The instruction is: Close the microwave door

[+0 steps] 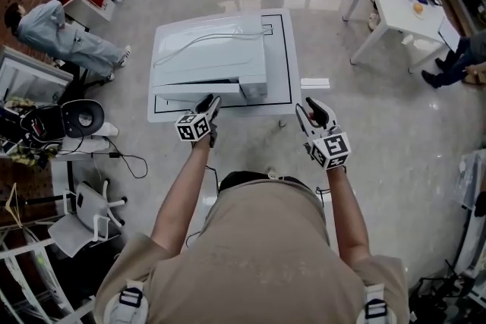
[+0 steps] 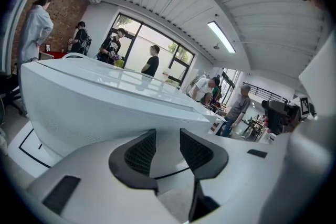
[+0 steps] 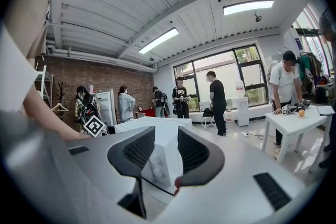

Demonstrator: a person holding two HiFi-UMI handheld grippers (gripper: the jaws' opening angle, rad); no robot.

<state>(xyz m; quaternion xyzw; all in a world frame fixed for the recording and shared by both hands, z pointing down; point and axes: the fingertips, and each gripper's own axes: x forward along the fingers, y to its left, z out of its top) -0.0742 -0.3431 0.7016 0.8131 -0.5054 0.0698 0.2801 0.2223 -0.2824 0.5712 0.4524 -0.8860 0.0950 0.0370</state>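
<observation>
A white microwave stands on a low white table outlined with black tape. Its front faces me; a narrow dark slit runs along the door, which looks slightly ajar. My left gripper hovers at the table's front edge, just before the door, jaws a little open and empty. In the left gripper view the microwave fills the frame close ahead of the left gripper. My right gripper hangs off the table's front right corner, open and empty. The right gripper points at the microwave from the right.
A small white box lies by the table's right side. Another white table stands at the back right with people at it. A black chair, cables and clutter fill the left. Several people stand at the far end.
</observation>
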